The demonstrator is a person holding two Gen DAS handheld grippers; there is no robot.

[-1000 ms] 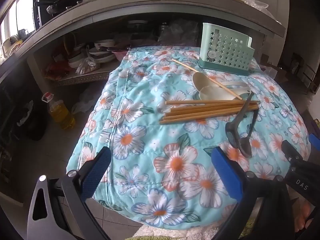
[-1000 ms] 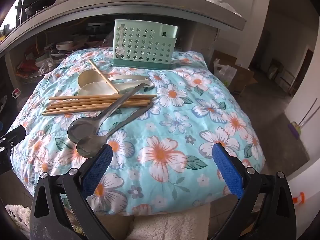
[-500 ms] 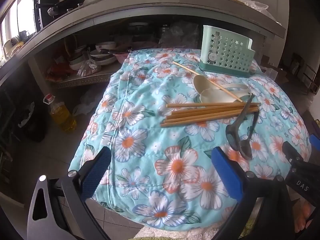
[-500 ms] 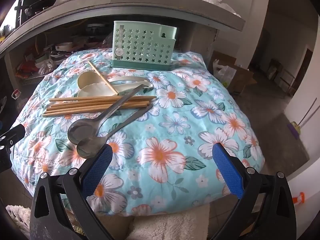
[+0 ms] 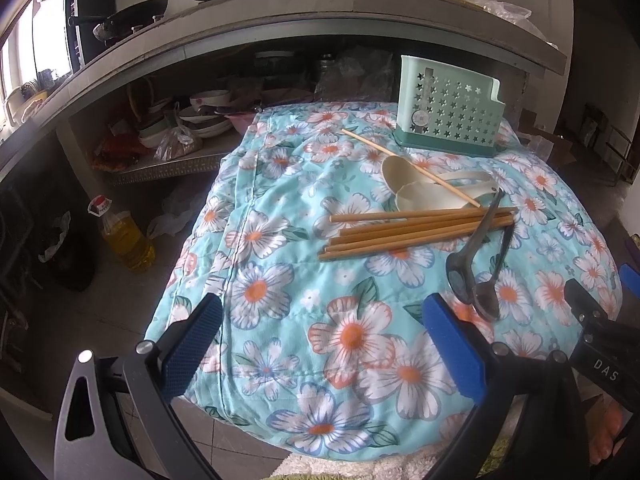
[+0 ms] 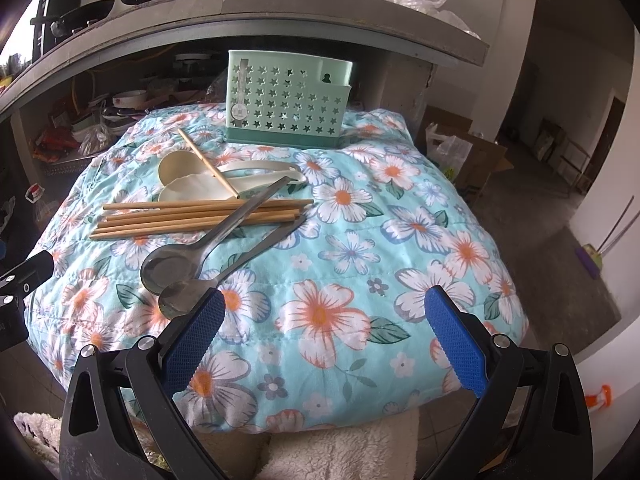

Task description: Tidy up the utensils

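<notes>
A mint-green utensil holder [image 5: 448,116] [image 6: 286,102] with star holes stands upright at the far edge of the floral-covered table [image 5: 280,280] [image 6: 360,248]. In front of it lie two cream plastic spoons [image 5: 416,192] [image 6: 192,180], one loose chopstick [image 5: 408,168] across them, a bundle of several wooden chopsticks [image 5: 412,228] [image 6: 200,218], and two metal spoons [image 5: 472,268] [image 6: 180,272] lying over the bundle. My left gripper [image 5: 320,344] is open and empty at the near edge. My right gripper [image 6: 324,344] is open and empty, its left pad near the metal spoon bowls.
A concrete counter [image 5: 360,8] with pots overhangs the far side, with dishes on a low shelf [image 5: 188,120] beneath. An oil bottle [image 5: 124,236] stands on the floor at left. Boxes and bags [image 6: 460,152] sit on the floor at right. A fluffy rug [image 6: 340,452] lies below the near edge.
Both grippers have drifted slightly; the view of the table shifted a little. Nothing on the table has moved.
</notes>
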